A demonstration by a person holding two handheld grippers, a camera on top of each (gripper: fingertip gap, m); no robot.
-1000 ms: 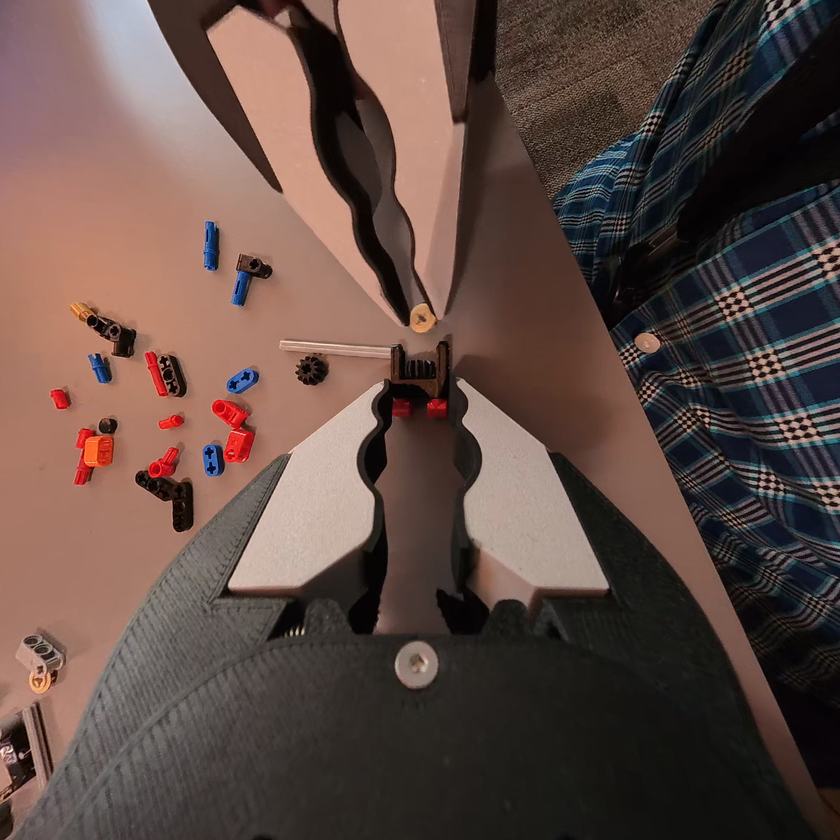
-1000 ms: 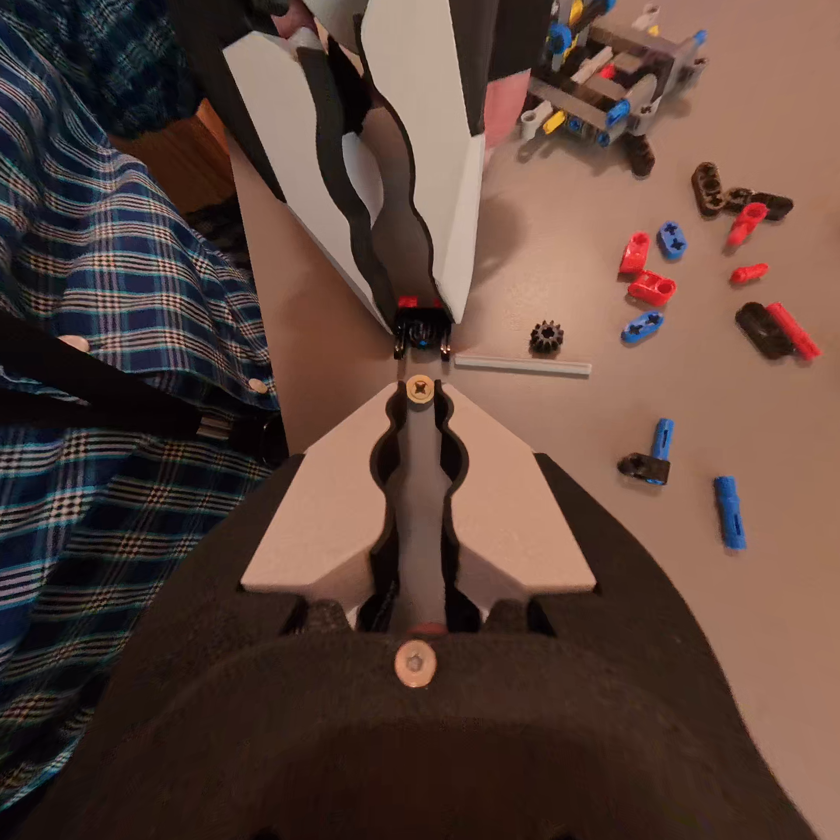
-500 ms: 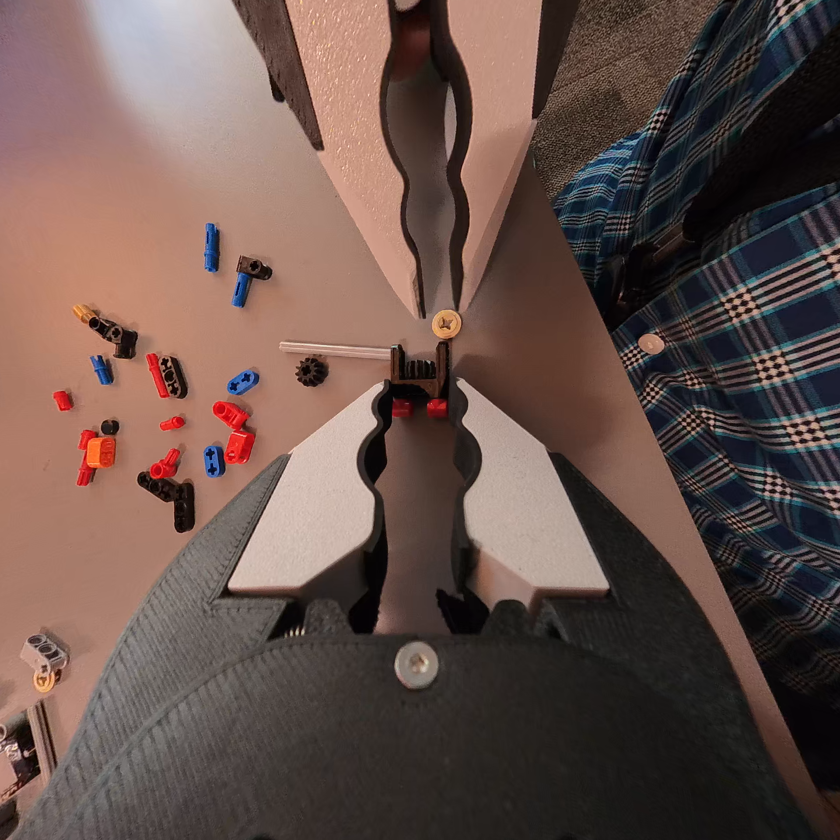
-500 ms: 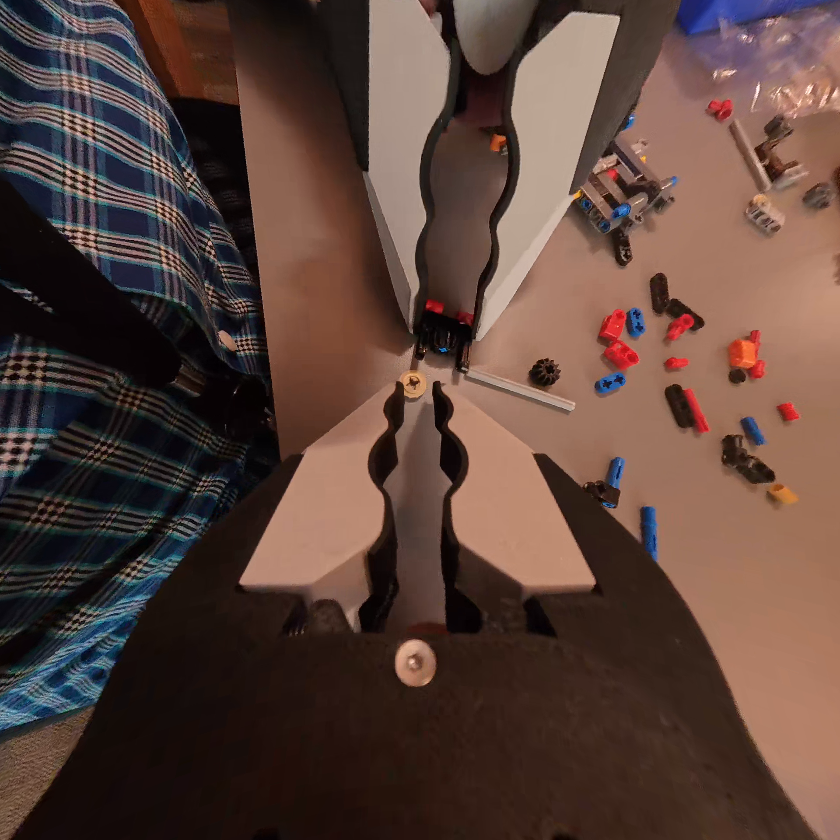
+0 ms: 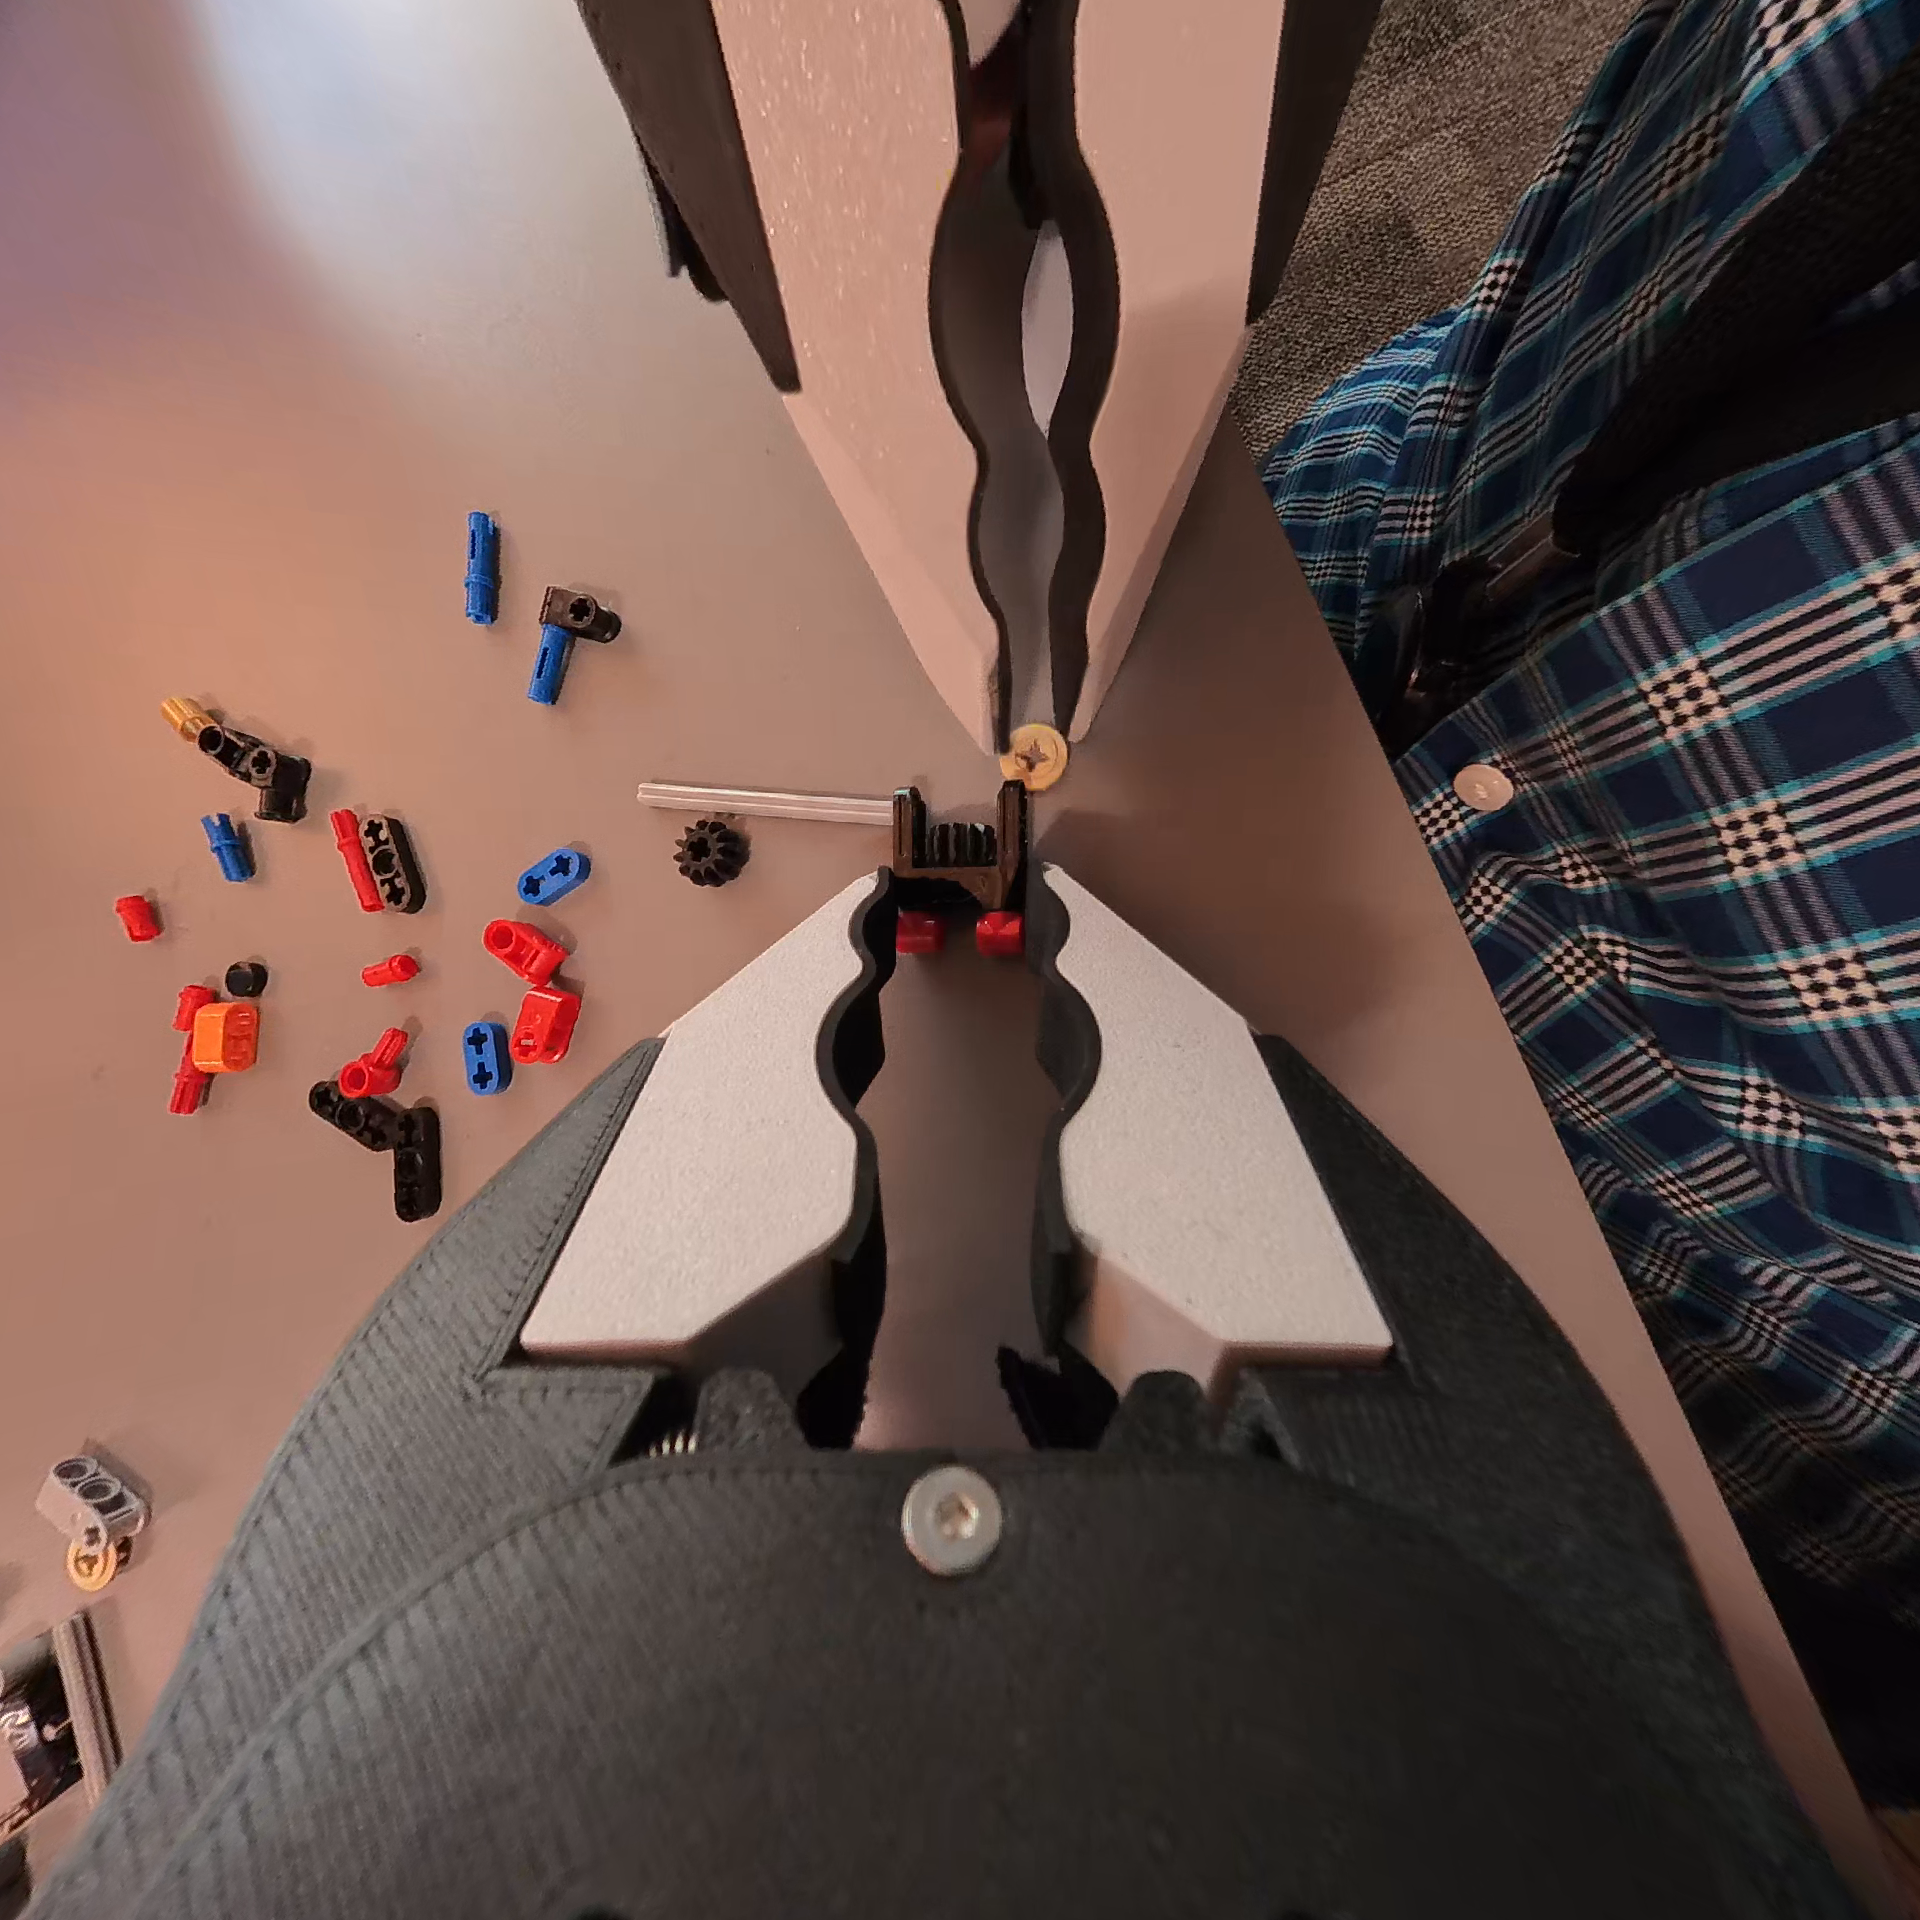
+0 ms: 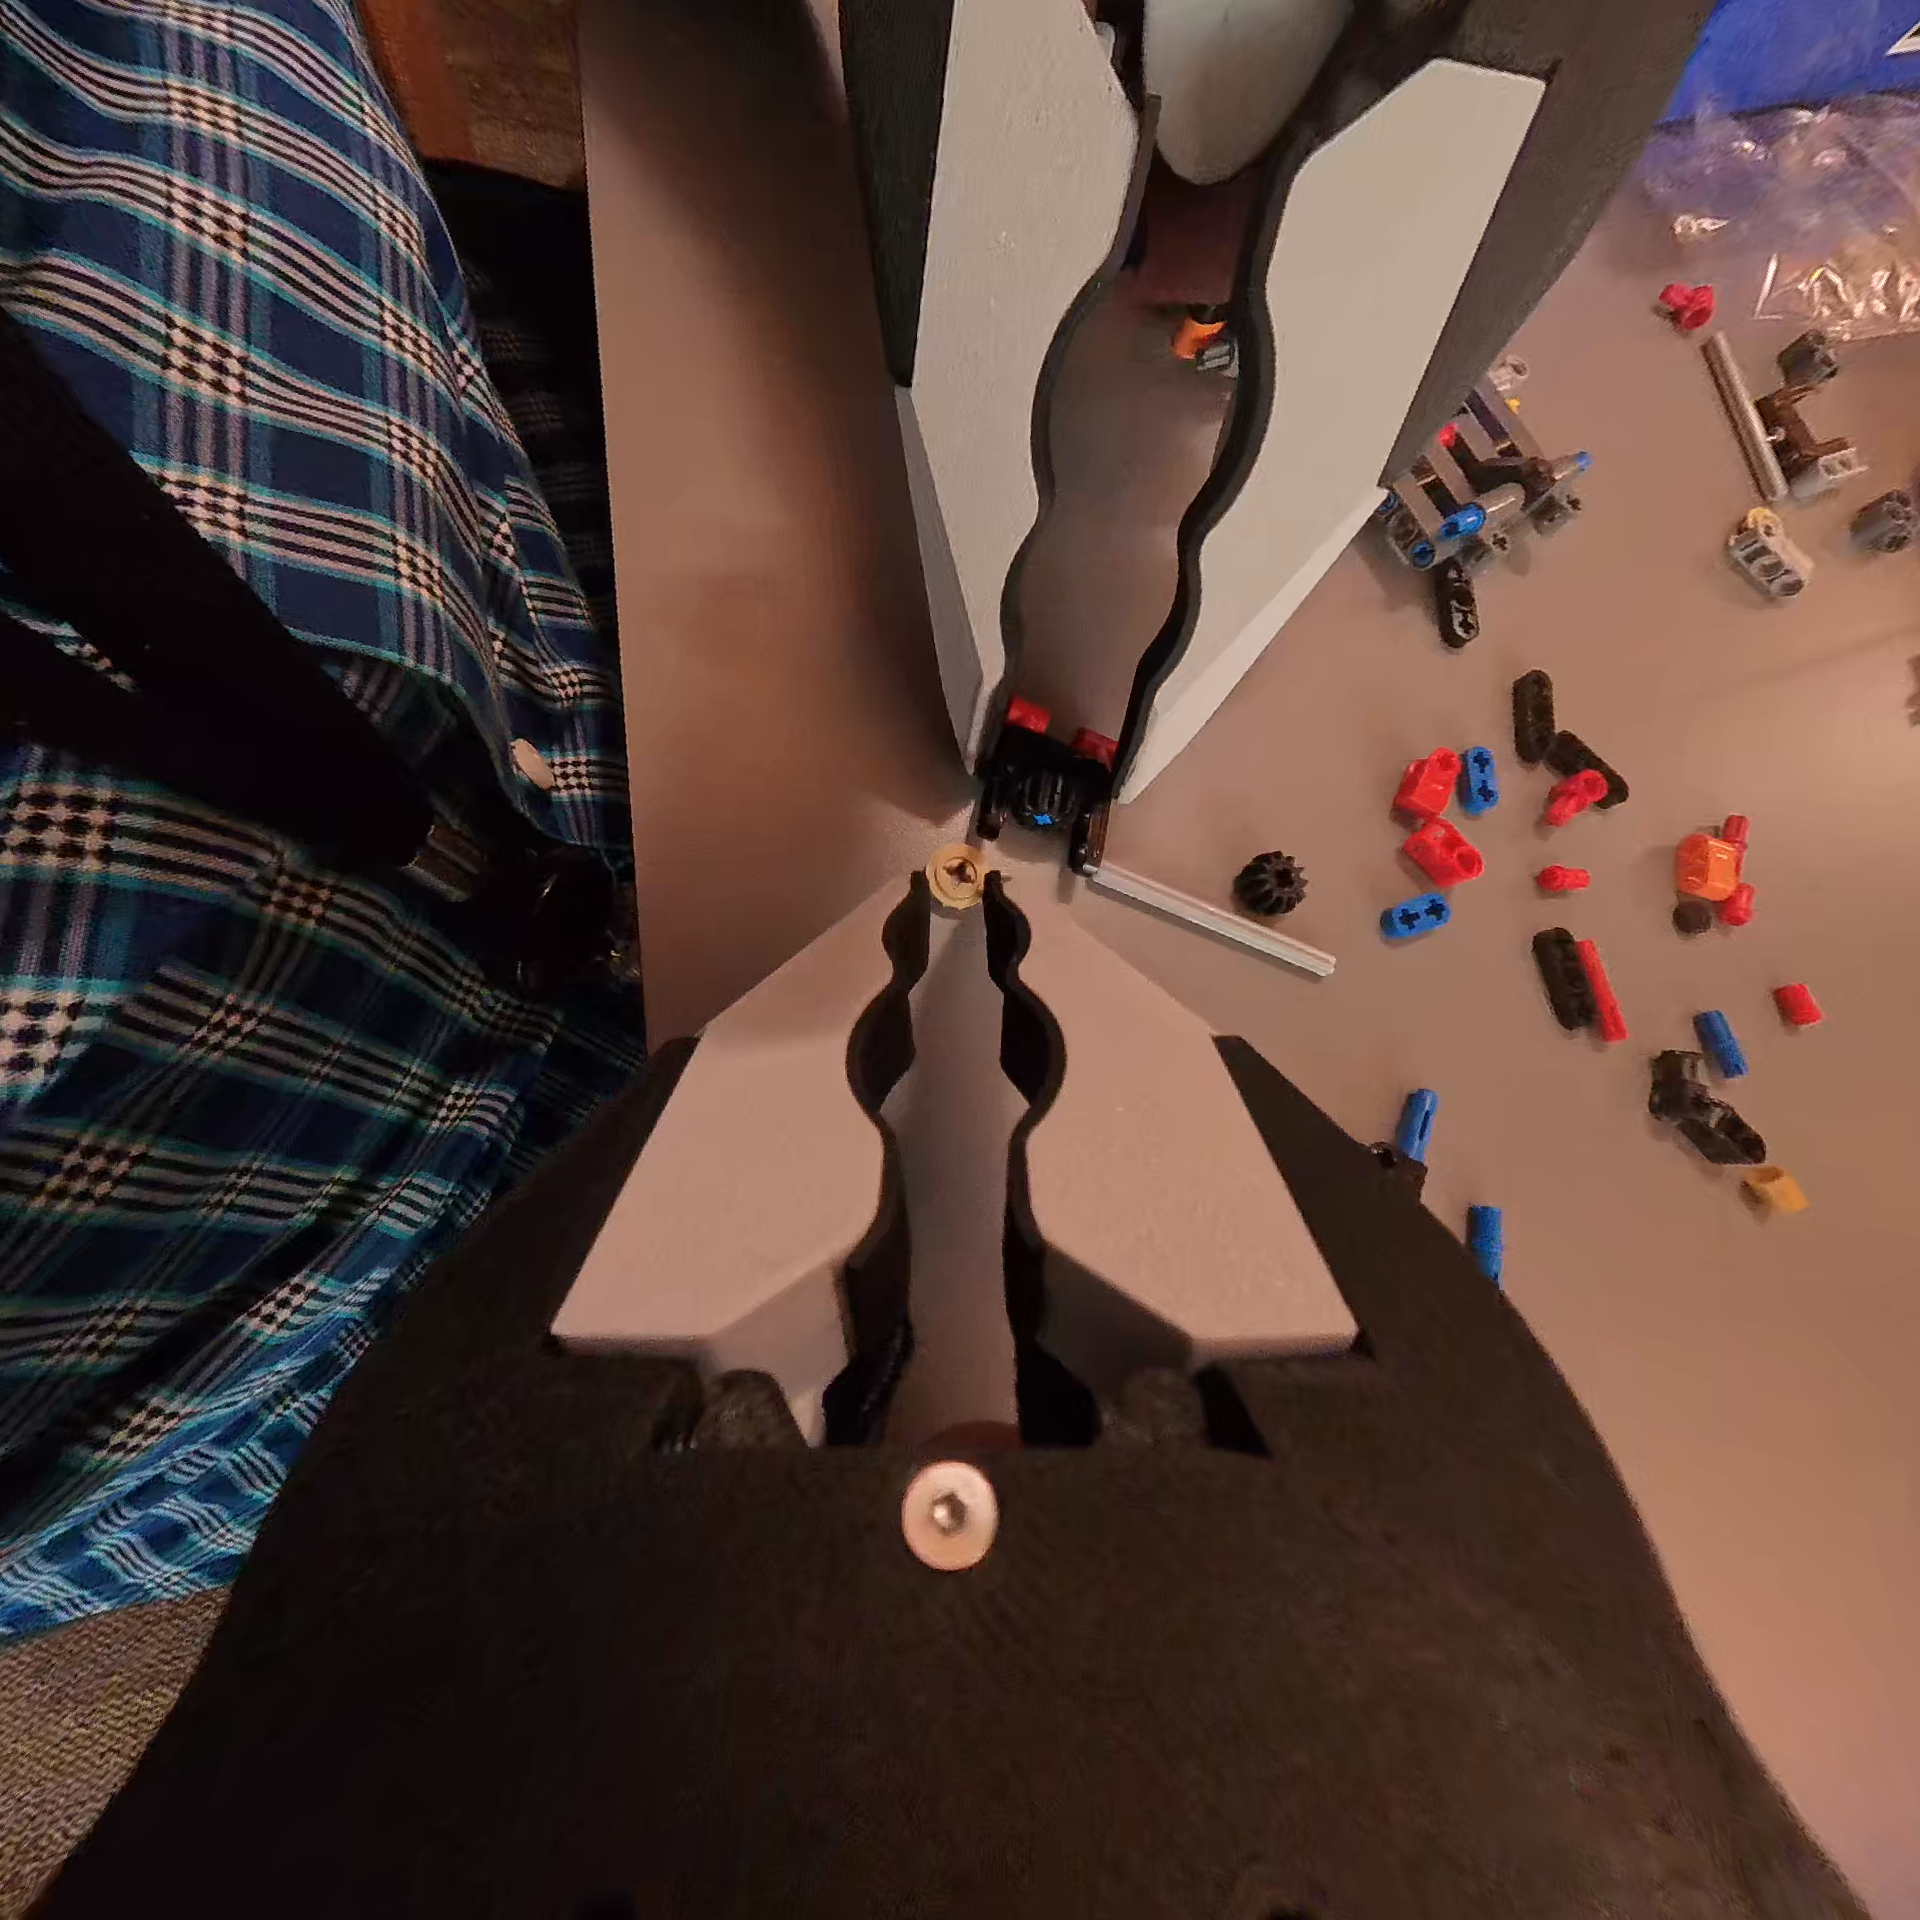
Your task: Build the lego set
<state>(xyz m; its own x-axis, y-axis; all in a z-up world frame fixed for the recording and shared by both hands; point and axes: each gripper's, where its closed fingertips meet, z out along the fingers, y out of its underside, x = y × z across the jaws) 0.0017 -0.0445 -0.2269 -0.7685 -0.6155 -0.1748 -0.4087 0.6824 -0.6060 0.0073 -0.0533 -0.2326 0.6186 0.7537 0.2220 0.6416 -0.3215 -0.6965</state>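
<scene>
Presently the left claw (image 5: 961, 920) grips a small black lego frame (image 5: 961, 857) with a gear inside and two red pins behind, low over the tabletop (image 5: 623, 312). Facing it, the right claw (image 6: 958, 894) pinches a tan bush (image 6: 956, 876) just beside the frame. Loose lego pieces (image 5: 530, 951) lie scattered to one side, near a grey axle (image 5: 764, 807).

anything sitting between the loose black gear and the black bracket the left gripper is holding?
Only the pale thin axle: it runs along the table from above the black gear to the black bracket in the left gripper. Left wrist view shows it best.
</scene>
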